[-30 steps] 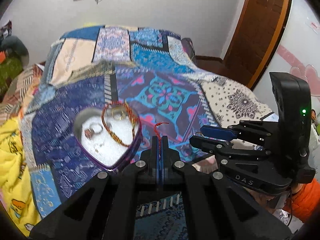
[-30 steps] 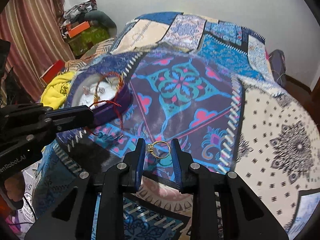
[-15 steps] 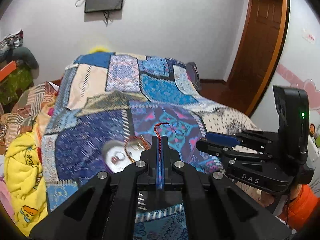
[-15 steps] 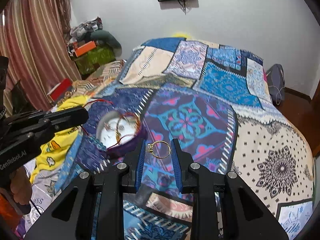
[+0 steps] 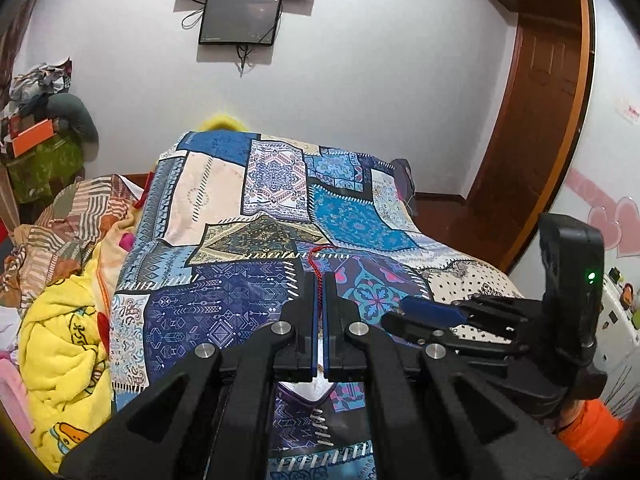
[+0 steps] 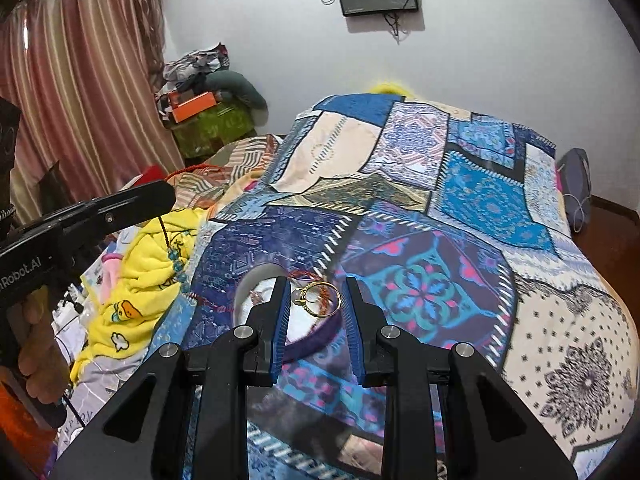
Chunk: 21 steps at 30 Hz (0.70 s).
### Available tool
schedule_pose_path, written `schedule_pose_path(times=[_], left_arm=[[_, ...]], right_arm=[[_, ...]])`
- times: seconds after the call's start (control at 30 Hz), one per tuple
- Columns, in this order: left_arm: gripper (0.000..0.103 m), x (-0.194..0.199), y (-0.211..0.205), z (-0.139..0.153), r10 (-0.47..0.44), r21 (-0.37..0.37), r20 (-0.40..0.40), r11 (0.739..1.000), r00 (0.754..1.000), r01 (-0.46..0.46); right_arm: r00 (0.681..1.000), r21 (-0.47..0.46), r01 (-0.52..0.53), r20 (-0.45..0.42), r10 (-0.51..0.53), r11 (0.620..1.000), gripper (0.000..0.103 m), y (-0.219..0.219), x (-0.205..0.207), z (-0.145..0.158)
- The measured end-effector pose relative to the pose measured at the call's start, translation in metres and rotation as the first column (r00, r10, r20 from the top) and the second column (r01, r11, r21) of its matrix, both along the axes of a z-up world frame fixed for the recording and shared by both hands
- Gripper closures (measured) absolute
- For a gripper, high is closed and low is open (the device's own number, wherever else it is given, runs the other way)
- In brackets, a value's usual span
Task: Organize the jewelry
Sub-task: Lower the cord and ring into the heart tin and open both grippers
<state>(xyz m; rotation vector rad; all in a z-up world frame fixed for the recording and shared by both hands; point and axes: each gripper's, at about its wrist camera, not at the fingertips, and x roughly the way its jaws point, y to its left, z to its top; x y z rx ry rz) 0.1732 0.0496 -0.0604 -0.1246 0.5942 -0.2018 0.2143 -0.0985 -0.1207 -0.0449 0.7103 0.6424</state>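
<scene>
- The gold ring point(image 6: 320, 299) sits clamped between the pads of the right gripper point(image 6: 316, 300), held above the purple jewelry box point(image 6: 280, 308) on the patchwork bedspread point(image 6: 460, 208).
- The left gripper point(image 5: 319, 280), further left, pinches a red cord point(image 5: 318, 266) between narrow jaws; its beaded end dangles.
- Step in hand, as judged: delivering jewelry to the box.
- Next likely calls for lowering over the white lining and parting the pads.
</scene>
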Motion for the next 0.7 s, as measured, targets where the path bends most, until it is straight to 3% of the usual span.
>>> schedule_pose_path(times=[0.37,0.7], left_arm=[[0.103,0.016,0.004,-0.022,-0.024,-0.021,-0.043,1.000,0.999,0.023],[0.103,0.033,0.007,-0.068,-0.056,-0.052,-0.175,0.997,0.983,0.048]], right_arm=[[0.998,-0.046,-0.037,-0.051,0.035,0.998,0.080,0.019,0.011,-0.025],[0.993,-0.072,-0.074,-0.099,0.066,0.995,0.080,0.031,0.018,-0.042]])
